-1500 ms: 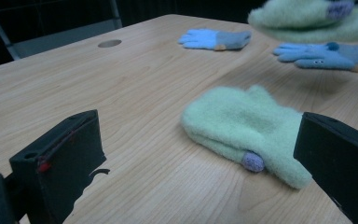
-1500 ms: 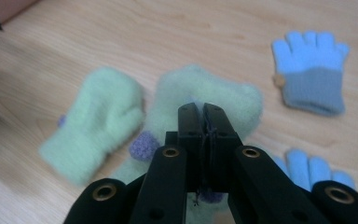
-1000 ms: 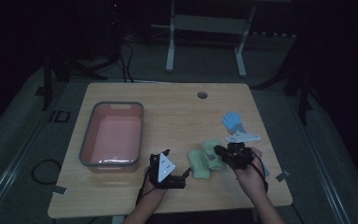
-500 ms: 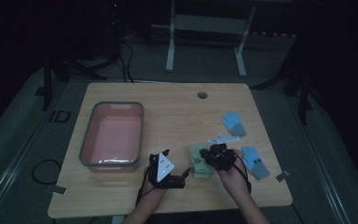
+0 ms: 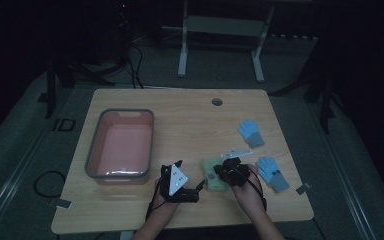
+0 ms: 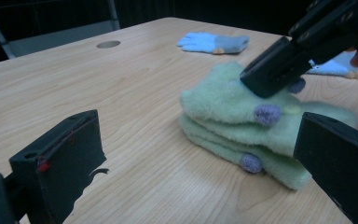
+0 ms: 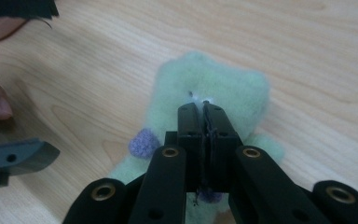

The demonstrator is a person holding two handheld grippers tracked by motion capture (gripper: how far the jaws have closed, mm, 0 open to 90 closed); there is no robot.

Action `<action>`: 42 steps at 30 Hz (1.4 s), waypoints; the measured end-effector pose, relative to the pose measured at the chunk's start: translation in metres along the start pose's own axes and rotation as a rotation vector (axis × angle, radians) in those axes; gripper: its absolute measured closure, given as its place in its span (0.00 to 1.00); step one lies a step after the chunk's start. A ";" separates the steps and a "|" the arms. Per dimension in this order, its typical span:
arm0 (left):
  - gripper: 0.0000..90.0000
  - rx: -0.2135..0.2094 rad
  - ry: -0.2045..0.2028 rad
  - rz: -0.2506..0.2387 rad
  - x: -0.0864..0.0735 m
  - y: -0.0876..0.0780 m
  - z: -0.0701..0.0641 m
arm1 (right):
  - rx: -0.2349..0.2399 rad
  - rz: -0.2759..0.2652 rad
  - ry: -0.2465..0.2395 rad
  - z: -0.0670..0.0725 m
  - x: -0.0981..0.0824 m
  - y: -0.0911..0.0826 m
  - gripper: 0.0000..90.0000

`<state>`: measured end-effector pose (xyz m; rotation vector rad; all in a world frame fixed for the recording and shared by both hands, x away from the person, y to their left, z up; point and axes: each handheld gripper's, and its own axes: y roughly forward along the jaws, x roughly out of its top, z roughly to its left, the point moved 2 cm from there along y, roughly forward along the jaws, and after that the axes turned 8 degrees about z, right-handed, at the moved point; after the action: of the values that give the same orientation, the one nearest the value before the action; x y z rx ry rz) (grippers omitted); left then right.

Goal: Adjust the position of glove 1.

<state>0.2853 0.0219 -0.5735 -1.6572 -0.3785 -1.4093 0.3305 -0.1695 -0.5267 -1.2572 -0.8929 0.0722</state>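
Two pale green fleece gloves with purple dots lie stacked near the table's front: the top glove [image 6: 223, 100] rests on the lower glove [image 6: 223, 144]. My right gripper [image 7: 203, 106] is shut, its tips sunk into the top green glove [image 7: 223, 84], which peaks up to them. From above, the right gripper [image 5: 217, 175] sits over the green gloves [image 5: 211, 184]. Just to their left my left gripper [image 5: 199, 186] is open and points at them. The stack lies ahead of the left gripper [image 6: 200, 140], untouched by its jaws.
A pink tub [image 5: 87, 165] with a grey rim stands at the left, holding nothing I can see. Two blue gloves lie to the right, one farther back [image 5: 251, 132] and one beside the right hand [image 5: 272, 172]. A round hole [image 5: 217, 102] is near the far edge.
My right gripper has moved left and down onto the green gloves, uncovering the nearer blue glove. The left gripper has stayed put.
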 end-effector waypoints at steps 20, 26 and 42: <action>0.06 -0.024 0.019 0.026 0.002 -0.001 -0.005 | 0.038 -0.064 -0.095 -0.019 -0.010 -0.013 0.70; 0.08 -0.175 0.036 0.125 0.009 -0.001 -0.011 | 0.041 -0.088 -0.131 -0.038 -0.012 -0.021 0.67; 0.32 -0.346 0.266 0.174 0.027 0.022 -0.031 | 0.148 -0.085 -0.180 -0.047 0.012 0.005 0.55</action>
<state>0.2900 -0.0231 -0.5603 -1.6943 0.1673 -1.6000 0.3700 -0.1983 -0.5259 -1.0858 -1.0759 0.1833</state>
